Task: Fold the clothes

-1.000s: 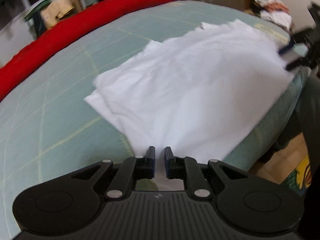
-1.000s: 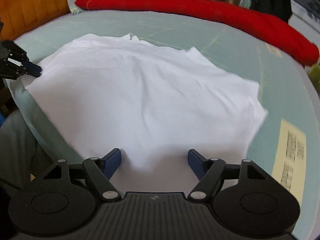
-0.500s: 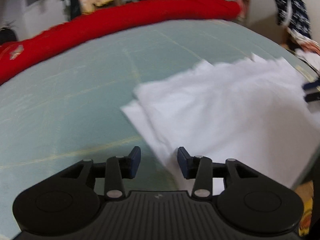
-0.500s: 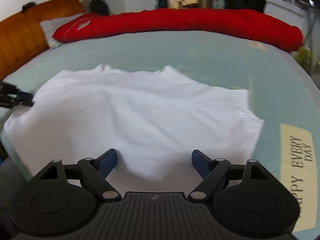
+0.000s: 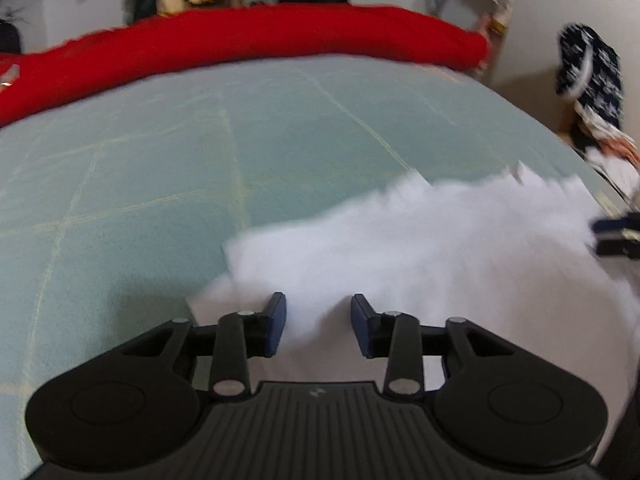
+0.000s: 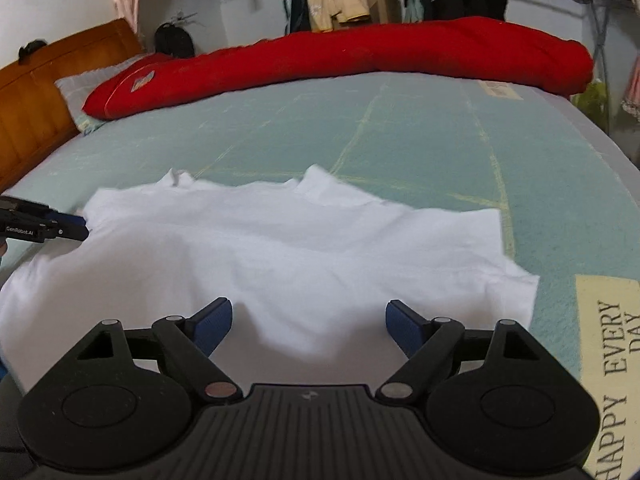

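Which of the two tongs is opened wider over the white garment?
The right tongs: its blue pads stand far apart over the white garment. The left tongs shows a narrower gap.

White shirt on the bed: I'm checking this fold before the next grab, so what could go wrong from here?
The white shirt lies close to the near edge of the bed, so a pull toward the person might drag it off. Both the left gripper and right gripper are open over a raised ridge of cloth; closing there may pinch only the top layer. The far edge looks uneven, so a fold could come out crooked.
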`<state>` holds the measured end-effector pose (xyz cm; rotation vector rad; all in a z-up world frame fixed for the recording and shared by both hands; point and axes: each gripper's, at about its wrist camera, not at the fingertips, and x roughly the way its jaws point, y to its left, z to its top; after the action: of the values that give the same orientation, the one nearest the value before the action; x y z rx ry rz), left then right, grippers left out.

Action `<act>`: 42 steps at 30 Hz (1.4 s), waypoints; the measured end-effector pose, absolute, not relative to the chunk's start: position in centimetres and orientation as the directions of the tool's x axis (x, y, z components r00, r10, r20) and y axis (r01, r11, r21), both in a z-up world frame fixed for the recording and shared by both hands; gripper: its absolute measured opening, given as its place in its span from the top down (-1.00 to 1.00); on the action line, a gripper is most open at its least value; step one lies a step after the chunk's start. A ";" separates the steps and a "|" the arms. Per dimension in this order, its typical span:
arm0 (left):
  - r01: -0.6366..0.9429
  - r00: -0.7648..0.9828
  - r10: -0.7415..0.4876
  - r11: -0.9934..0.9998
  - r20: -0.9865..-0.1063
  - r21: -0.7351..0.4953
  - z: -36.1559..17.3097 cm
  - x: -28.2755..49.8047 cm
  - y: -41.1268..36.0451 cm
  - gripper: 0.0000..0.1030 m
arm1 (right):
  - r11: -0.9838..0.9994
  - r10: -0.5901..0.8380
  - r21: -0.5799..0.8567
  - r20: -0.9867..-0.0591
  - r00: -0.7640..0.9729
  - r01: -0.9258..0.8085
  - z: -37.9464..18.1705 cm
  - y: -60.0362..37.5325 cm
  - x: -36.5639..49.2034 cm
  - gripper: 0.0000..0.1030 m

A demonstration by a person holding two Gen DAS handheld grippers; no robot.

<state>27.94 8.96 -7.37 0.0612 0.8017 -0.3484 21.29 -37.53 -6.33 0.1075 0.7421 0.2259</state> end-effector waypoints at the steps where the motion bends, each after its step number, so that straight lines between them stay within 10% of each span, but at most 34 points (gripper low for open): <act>1: 0.321 0.652 -0.279 0.944 -0.705 -0.076 -6.8 28.0 9.0 0.39 | 0.975 0.220 0.172 -0.657 0.721 -0.140 -6.0 -37.9 21.4 -0.70; 18: 0.418 0.608 -0.347 0.905 -0.714 -0.084 -5.6 24.0 7.2 0.11 | 0.969 0.198 0.241 -0.653 0.731 -0.048 -5.1 -41.6 18.3 -0.86; 27: 0.608 0.510 -0.477 0.788 -0.716 -0.091 -5.8 18.4 2.2 -0.16 | 0.882 0.443 0.418 -0.577 0.686 -0.217 -4.5 -37.9 19.6 -1.00; 42: 0.521 0.525 -0.427 0.845 -0.736 -0.118 -5.3 14.9 5.6 -0.28 | 0.885 0.368 0.461 -0.597 0.713 -0.071 -4.2 -41.5 17.8 -1.00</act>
<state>14.93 5.64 -5.28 0.1220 0.8452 -0.5683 17.79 -41.52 -4.20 0.4283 0.7425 0.2519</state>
